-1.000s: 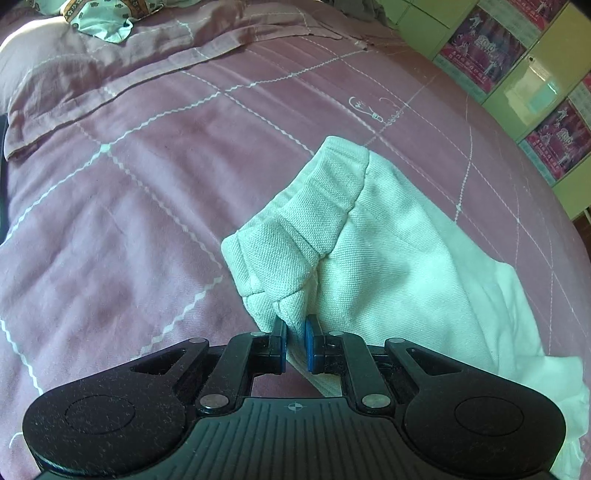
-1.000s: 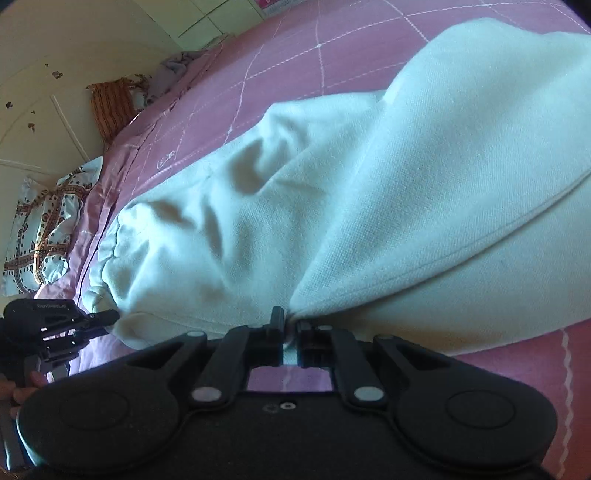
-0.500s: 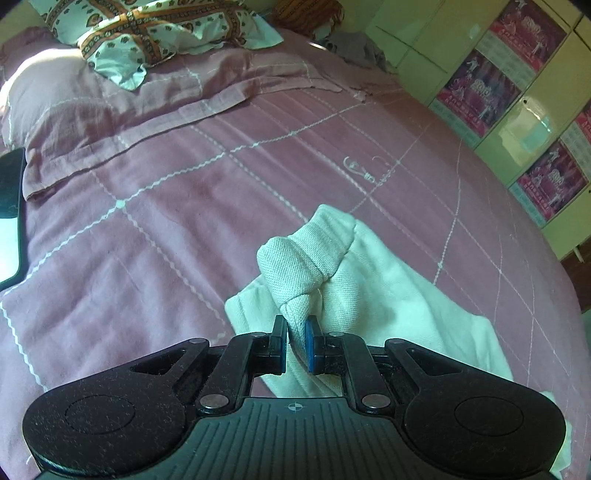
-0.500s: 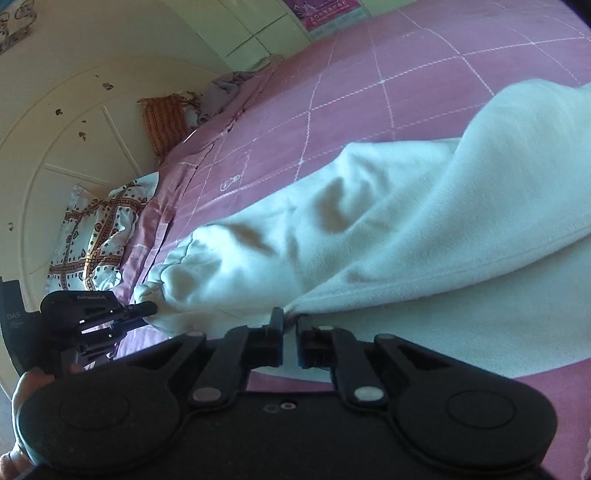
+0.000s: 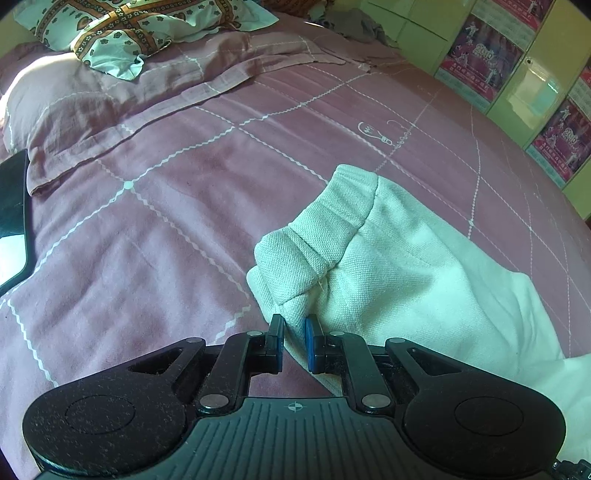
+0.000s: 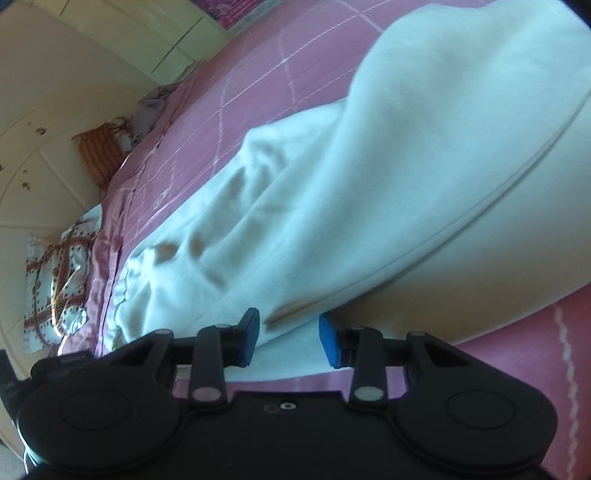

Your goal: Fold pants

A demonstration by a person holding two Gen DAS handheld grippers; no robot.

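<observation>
Now the pale mint-white knit cotton pants (image 5: 406,266) are lying draped across the mauve quilted bedspread with white stitched squares (image 5: 155,206), one folded layer already resting over another. At the ribbed, gathered end, the left claw (image 5: 294,339) is clamping a bunched pinch of the fabric between its blue pads, holding it just above the bed. At the other side, the right claw (image 6: 289,338) has just been opening: its jaws are now standing apart with the folded edge of the pants between them, and the pads are no longer pressing on the cloth. By my reading, the right hand is letting its side of the fold settle, so this fold looks nearly laid, with only the left end waiting to be set down.

Compared with a second ago, the right claw was pinched tight on that edge and is now loose around it, and its view is blurring. The left claw's grip is unchanged, though the cuff end is sitting more spread out than half a second ago. Farther off, a floral patterned pillow (image 5: 122,33) is lying at the head of the bed.
</observation>
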